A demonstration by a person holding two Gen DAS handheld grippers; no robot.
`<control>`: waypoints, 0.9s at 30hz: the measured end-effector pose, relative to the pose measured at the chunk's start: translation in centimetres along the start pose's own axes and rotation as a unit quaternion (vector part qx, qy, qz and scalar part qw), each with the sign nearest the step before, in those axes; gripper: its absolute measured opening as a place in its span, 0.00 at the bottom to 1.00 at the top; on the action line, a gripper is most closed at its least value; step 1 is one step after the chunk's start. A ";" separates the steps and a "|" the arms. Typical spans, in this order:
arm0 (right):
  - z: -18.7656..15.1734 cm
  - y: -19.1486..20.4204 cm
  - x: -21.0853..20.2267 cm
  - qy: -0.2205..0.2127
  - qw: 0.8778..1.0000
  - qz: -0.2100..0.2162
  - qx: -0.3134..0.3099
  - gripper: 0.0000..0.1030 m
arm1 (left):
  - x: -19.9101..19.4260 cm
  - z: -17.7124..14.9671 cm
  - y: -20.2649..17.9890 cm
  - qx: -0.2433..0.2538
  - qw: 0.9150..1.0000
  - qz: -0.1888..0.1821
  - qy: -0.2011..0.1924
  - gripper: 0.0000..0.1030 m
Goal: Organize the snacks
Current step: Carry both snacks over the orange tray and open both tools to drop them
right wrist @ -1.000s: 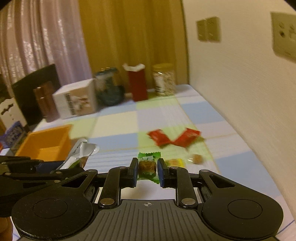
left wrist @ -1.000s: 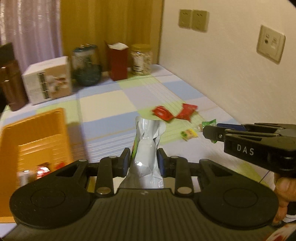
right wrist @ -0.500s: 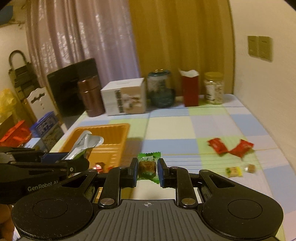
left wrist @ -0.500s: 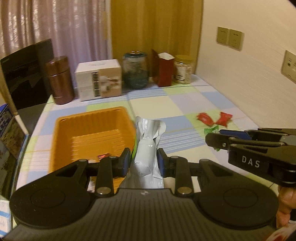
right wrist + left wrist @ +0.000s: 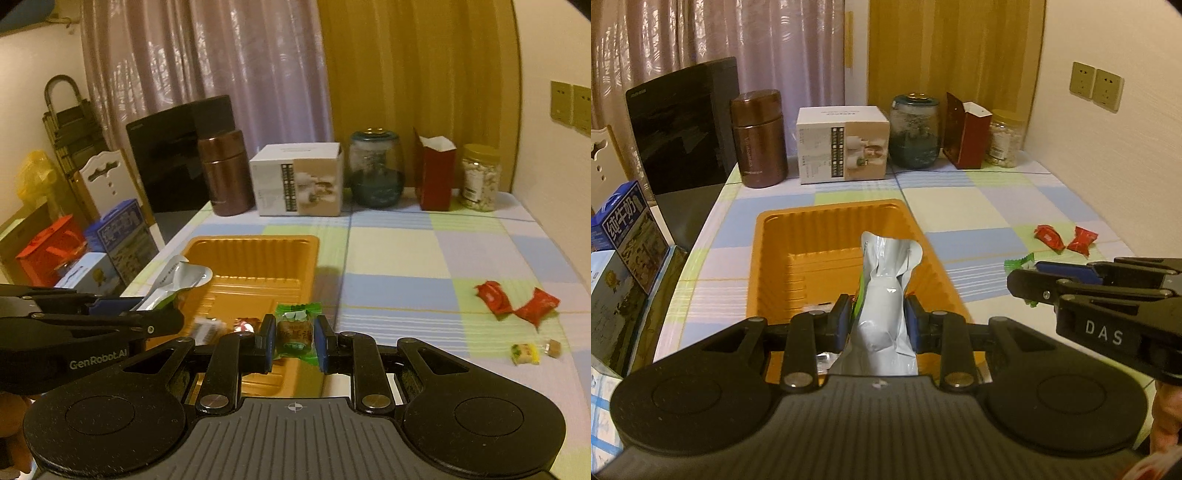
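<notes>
My left gripper [image 5: 874, 325] is shut on a silver snack pouch [image 5: 884, 295] and holds it over the near end of the orange tray [image 5: 827, 236]. My right gripper [image 5: 294, 341] is shut on a green-wrapped candy [image 5: 294, 330], held above the tray's right edge [image 5: 306, 258]. The tray holds a few small wrapped snacks [image 5: 243, 325]. Two red packets [image 5: 517, 301], a yellow candy [image 5: 524, 352] and a brown candy [image 5: 553, 347] lie on the checked tablecloth at the right. The pouch also shows in the right wrist view [image 5: 173, 282].
At the table's back stand a brown canister [image 5: 759, 138], a white box [image 5: 842, 144], a dark glass jar [image 5: 915, 131], a red carton [image 5: 967, 136] and a nut jar [image 5: 1004, 138]. Boxes [image 5: 626, 229] sit off the left edge. A wall [image 5: 1108, 147] runs along the right.
Both grippers swung left with their snacks, from over the loose candies at the right to over the orange tray. Both grips stayed shut.
</notes>
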State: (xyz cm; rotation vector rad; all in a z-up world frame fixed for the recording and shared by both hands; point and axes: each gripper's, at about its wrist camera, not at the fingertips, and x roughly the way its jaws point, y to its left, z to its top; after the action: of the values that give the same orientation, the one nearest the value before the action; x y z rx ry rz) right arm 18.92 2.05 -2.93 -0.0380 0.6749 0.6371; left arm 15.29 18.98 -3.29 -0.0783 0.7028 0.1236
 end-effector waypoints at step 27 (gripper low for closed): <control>-0.1 1.8 5.7 0.026 0.999 0.017 0.003 0.22 | 4.8 -0.3 3.9 -0.006 1.000 0.006 0.022 0.30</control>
State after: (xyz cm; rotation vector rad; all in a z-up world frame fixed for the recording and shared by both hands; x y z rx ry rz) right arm 21.27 6.52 -6.11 -0.0372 0.7300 0.6693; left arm 18.21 23.23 -6.76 -0.0882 0.7460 0.1383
